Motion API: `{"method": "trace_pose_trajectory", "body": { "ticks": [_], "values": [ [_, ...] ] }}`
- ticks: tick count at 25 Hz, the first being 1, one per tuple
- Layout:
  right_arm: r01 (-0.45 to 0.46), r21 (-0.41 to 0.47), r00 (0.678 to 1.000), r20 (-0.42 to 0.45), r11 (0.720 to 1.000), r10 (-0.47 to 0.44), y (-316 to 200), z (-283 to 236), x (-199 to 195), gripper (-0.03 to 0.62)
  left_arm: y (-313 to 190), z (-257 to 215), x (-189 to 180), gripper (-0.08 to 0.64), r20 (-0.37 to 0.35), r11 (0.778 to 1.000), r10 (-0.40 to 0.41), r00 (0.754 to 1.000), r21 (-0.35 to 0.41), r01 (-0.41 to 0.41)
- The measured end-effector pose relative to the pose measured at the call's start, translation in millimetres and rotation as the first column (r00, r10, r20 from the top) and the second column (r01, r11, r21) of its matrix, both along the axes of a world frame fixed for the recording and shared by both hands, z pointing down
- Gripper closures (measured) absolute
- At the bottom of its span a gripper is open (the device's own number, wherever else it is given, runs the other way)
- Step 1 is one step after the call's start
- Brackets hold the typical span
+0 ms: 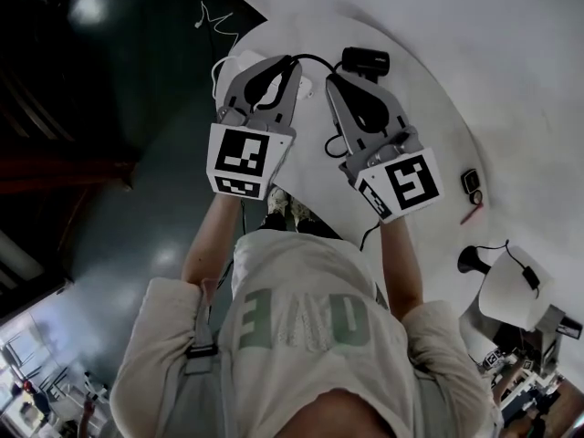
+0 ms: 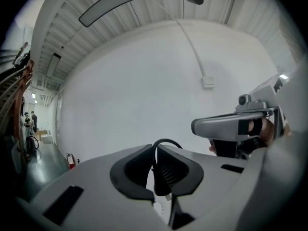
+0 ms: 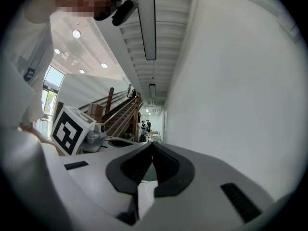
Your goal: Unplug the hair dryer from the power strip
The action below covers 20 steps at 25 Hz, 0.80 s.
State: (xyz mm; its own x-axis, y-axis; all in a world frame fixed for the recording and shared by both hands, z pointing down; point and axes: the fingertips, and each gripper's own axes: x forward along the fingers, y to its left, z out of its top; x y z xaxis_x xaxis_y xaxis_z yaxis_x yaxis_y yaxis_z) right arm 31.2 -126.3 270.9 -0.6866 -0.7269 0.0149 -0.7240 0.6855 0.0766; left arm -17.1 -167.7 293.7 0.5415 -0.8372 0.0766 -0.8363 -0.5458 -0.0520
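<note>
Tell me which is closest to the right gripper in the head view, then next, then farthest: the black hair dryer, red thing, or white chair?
1. Black hair dryer, by the tips of the right gripper, far side of the table.
2. Red thing, at the table's right edge.
3. White chair, off the table, lower right.

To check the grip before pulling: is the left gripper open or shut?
Shut on the black cord. In the left gripper view, the jaws of the left gripper pinch it, and it loops up above their tips.
</note>
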Motion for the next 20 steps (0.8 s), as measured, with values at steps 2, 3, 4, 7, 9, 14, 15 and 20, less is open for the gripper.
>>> {"method": "trace_pose_trajectory", "body": {
  "ticks": [2,3,4,7,9,14,15,20],
  "values": [
    [-0.035,0.030,0.999,0.036,0.999,0.034,2.5,-8.6,8.8,0.580,4.8,-1.6,-0.7,0.525,-0.020,1.000,-0.019,1.000,-0.003,0.019],
    [-0.050,0.044,0.998,0.051,0.998,0.047,4.0,-12.1,12.6,0.580,7.1,-2.1,-0.7,0.525,-0.031,1.000,-0.026,0.999,-0.008,0.025],
    [-0.061,0.057,0.996,0.062,0.996,0.058,5.6,-15.1,15.5,0.580,8.9,-2.5,-0.5,0.525,-0.040,0.999,-0.031,0.999,-0.013,0.030],
    [-0.085,0.083,0.994,0.069,0.993,0.079,9.9,-19.8,20.7,0.580,12.5,-3.3,0.1,0.525,-0.053,0.999,-0.038,0.998,-0.019,0.037],
    [-0.091,0.094,0.994,0.063,0.991,0.086,12.6,-20.3,22.0,0.580,13.9,-3.0,0.0,0.525,-0.053,0.999,-0.040,0.998,-0.020,0.039],
    [-0.095,0.110,0.995,0.043,0.989,0.091,15.8,-20.4,21.2,0.580,12.8,-4.0,-2.9,0.525,-0.055,0.999,-0.046,0.997,-0.019,0.045],
    [-0.096,0.110,0.995,0.043,0.989,0.091,15.9,-20.6,20.9,0.580,13.1,-4.3,-2.7,0.525,-0.058,0.999,-0.046,0.997,-0.019,0.045],
    [-0.102,0.111,0.994,0.041,0.989,0.098,16.2,-19.7,21.4,0.580,16.4,-2.8,-2.0,0.525,-0.061,0.999,-0.045,0.997,-0.021,0.044]
  ]
}}
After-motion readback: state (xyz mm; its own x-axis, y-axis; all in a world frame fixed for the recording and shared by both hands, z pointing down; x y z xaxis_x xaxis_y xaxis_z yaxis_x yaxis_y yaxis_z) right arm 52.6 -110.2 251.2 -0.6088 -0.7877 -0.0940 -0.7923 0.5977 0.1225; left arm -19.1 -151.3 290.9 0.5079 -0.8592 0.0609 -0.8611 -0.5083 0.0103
